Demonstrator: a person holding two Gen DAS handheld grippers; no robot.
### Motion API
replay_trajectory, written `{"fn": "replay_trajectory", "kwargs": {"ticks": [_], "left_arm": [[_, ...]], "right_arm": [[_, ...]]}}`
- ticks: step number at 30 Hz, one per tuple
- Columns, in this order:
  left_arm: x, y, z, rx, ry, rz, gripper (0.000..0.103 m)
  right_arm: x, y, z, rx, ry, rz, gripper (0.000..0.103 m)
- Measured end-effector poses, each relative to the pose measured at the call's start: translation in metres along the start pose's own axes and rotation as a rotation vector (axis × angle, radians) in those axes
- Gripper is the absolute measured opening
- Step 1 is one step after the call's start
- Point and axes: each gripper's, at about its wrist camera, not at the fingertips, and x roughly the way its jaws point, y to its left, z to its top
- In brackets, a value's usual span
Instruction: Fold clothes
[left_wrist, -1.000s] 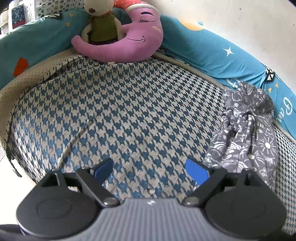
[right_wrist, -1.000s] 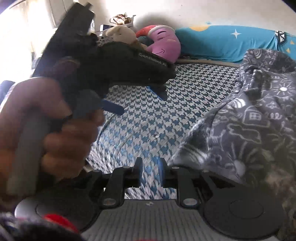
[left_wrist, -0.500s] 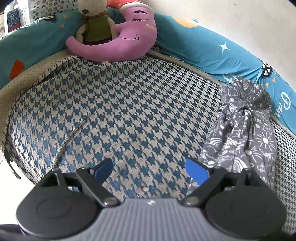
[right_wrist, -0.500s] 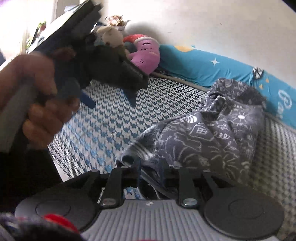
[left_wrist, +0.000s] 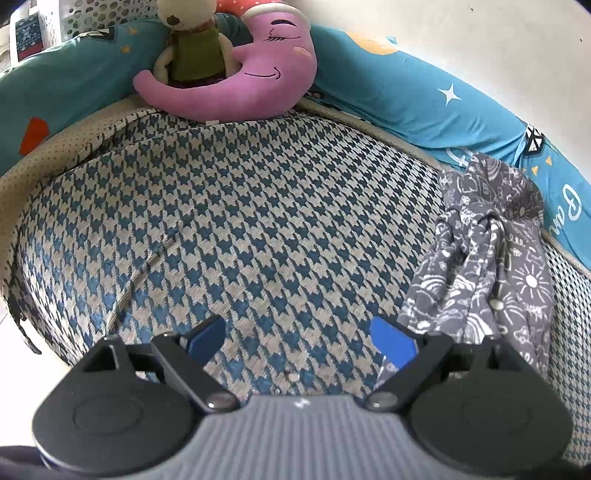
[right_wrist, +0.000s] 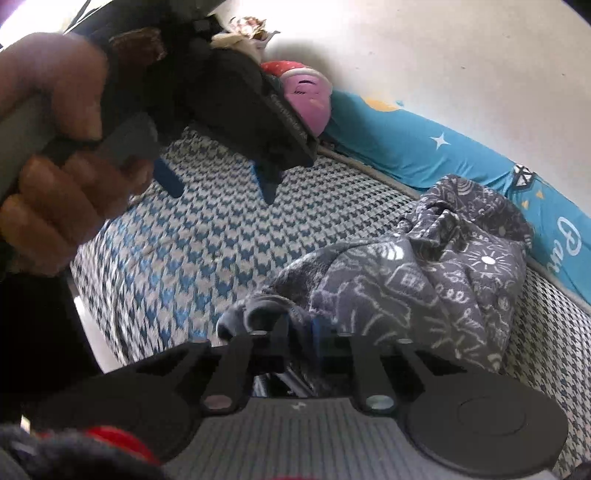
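Soft daylight fills both views, bright and even, with no hard shadows on the houndstooth mattress (left_wrist: 258, 221). In the right wrist view the light seems to come from about ten o'clock, where the frame blows out to white glare; the person's hand (right_wrist: 55, 147) there is dark, backlit and smeared with motion blur. The grey printed garment (right_wrist: 424, 288) is soft near six o'clock, possibly from motion. Fisheye distortion bends the blue bumper pillow (left_wrist: 424, 103) into an arc and darkens the corners. The left wrist view is sharp at centre.
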Motion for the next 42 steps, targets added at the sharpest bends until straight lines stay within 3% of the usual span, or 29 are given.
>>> {"fn": "replay_trajectory", "kwargs": {"ticks": [3,6,9,10,12,18,30,34,40,42], "left_arm": [[-0.003,0.003,0.003,-0.015,-0.022,0.009,0.09],[-0.005,0.005,0.005,-0.017,-0.043,0.032,0.09],[-0.003,0.002,0.003,-0.005,-0.036,0.028,0.09],[-0.002,0.0,0.003,0.004,-0.037,0.028,0.09],[-0.002,-0.005,0.002,0.02,-0.039,0.025,0.09],[-0.003,-0.021,-0.004,0.076,-0.041,0.009,0.093],[0.004,-0.064,-0.026,0.238,-0.036,-0.016,0.094],[0.009,-0.074,-0.031,0.265,-0.019,-0.026,0.094],[0.013,-0.082,-0.038,0.29,0.002,-0.028,0.094],[0.015,-0.085,-0.04,0.295,0.011,-0.026,0.094]], "right_arm": [[-0.003,0.004,0.014,0.051,-0.028,0.084,0.011],[0.01,0.014,0.015,0.023,0.0,0.083,0.011],[0.021,0.018,0.006,0.006,0.044,0.105,0.017],[0.022,0.019,0.003,-0.001,0.049,0.111,0.024],[0.015,0.016,0.0,0.007,0.045,0.137,0.032],[-0.013,-0.002,-0.002,0.071,0.044,0.224,0.032],[-0.057,-0.049,-0.017,0.211,0.077,0.111,0.034],[-0.069,-0.065,-0.023,0.27,0.09,0.05,0.04],[-0.071,-0.103,-0.039,0.503,0.119,-0.046,0.048],[-0.069,-0.116,-0.047,0.605,0.141,-0.037,0.048]]}}
